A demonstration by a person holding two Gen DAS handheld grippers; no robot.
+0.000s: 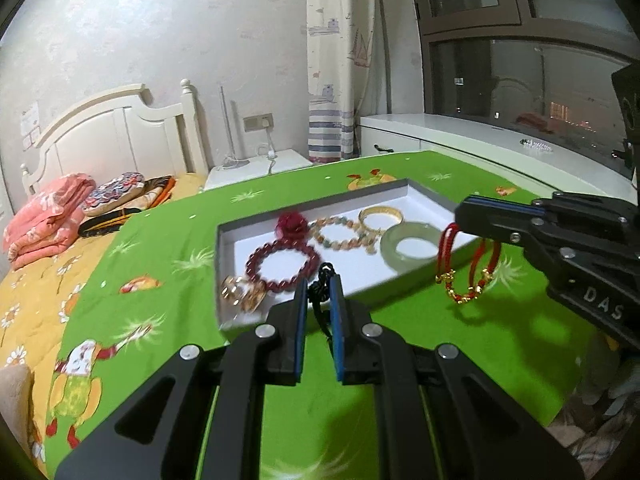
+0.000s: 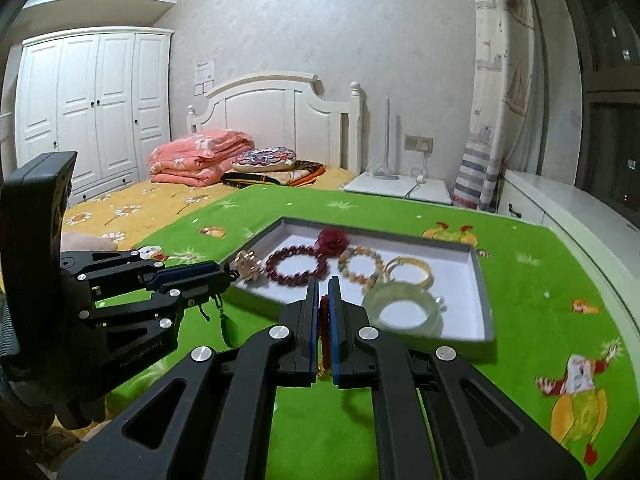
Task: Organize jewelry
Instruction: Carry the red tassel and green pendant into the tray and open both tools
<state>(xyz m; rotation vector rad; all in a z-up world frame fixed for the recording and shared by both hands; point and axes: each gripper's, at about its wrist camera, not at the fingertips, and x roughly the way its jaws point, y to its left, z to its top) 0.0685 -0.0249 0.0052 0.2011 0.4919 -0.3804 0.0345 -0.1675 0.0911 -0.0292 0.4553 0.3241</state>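
6 pieces are counted in the white tray [image 2: 482, 300]. A black cord [image 1: 320, 292] is pinched in the left claw [image 1: 319, 300]; 1 red string bracelet [image 1: 466, 268] is gripped by the right claw [image 2: 324, 312], beside the tray.

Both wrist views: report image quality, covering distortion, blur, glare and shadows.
Left wrist: fisheye bends the room edges; window reflects lights; red cord bracelets cast a shadow on the green cloth. Right wrist: the jade bangle is smeared.
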